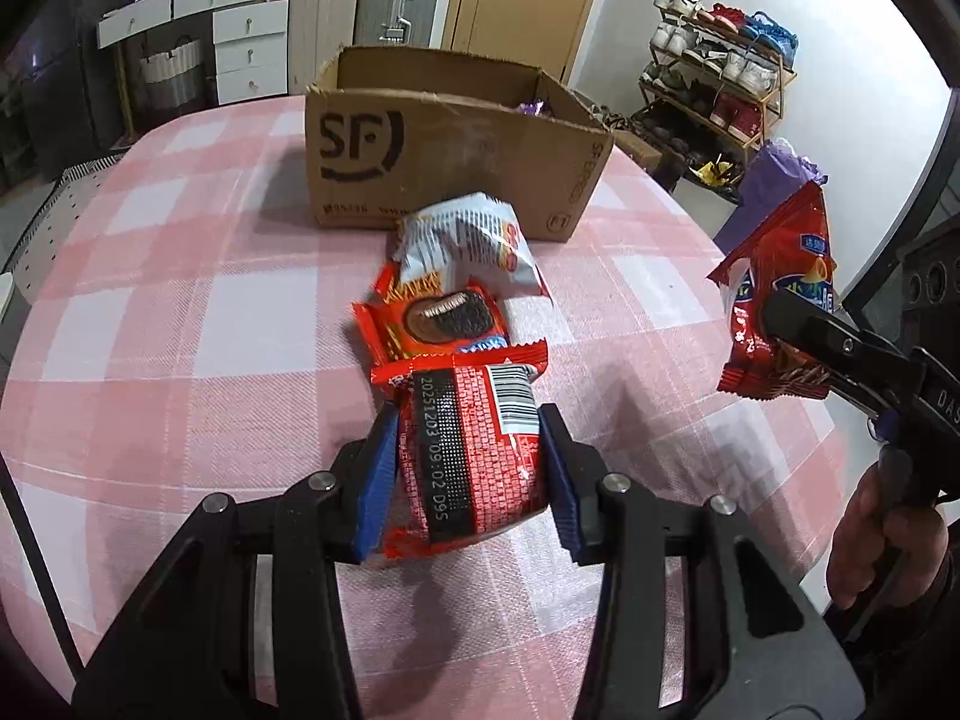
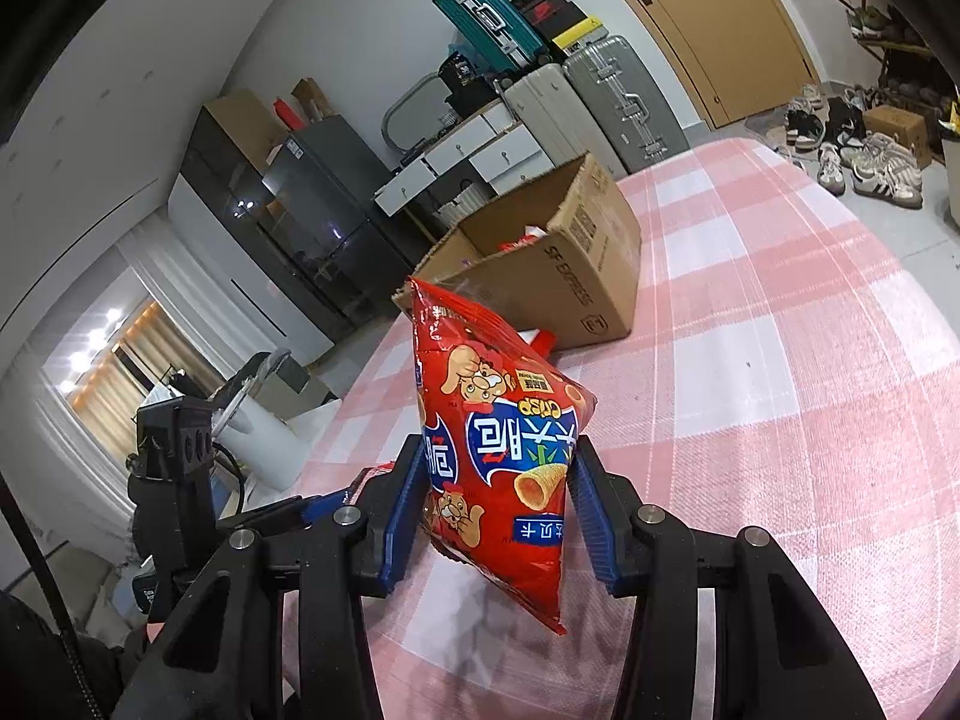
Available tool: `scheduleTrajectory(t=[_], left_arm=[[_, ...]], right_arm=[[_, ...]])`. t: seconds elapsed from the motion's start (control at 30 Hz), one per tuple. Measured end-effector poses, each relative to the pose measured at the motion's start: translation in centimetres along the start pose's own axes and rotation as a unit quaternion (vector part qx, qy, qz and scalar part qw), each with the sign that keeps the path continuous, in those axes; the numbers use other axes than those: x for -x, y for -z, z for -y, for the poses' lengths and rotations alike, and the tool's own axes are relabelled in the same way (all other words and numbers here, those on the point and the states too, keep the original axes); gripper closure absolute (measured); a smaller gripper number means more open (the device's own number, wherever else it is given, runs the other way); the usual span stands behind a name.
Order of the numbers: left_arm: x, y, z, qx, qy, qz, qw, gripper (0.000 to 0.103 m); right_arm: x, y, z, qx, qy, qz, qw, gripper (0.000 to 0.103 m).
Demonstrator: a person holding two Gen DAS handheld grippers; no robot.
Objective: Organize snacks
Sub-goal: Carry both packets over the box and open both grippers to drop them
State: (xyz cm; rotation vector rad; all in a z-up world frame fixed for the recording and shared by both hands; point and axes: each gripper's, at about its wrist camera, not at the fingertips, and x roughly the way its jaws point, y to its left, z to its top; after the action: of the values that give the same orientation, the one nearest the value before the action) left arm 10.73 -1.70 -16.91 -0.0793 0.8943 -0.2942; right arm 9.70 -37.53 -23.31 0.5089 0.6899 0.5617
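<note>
- Four snack packs outside the cardboard box (image 1: 456, 138): two lie before it.
- Left gripper (image 1: 468, 468) fingers clench a red barcoded packet (image 1: 474, 450).
- Right gripper (image 2: 498, 516) fingers clench a puffy red crisp bag (image 2: 498, 450).

left claw (image 1: 468, 468) grips red packet (image 1: 471, 450); box (image 1: 456, 150) behind

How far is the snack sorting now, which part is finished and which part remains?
Done: the cardboard box already holds some snacks. In hand: the left gripper is shut on a red packet; the right gripper is shut on a red crisp bag. Left: a cookie packet and a white bag lie on the table.
</note>
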Motion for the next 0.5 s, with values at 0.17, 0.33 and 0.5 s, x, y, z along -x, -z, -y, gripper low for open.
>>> scheduleTrajectory(t=[0.17,0.33,0.5], left_arm=[[1.3,-0.9,-0.9,-0.005,-0.003,0.017,0.9998,0.062],[2.6,-2.8,-2.1,-0.012,-0.004,0.034,0.9993,0.062],[3.7,-5.1,-3.2,-0.007,-0.007,0.054,0.9985,0.062]], right_arm=[[0.1,-1.0,-0.7,0.011,0.0,0.005,1.0,0.056],[0.3,-2.5,-1.5,0.025,-0.001,0.013,1.0,0.056],[0.5,-4.5,-2.4,0.036,-0.012,0.025,0.999,0.056]])
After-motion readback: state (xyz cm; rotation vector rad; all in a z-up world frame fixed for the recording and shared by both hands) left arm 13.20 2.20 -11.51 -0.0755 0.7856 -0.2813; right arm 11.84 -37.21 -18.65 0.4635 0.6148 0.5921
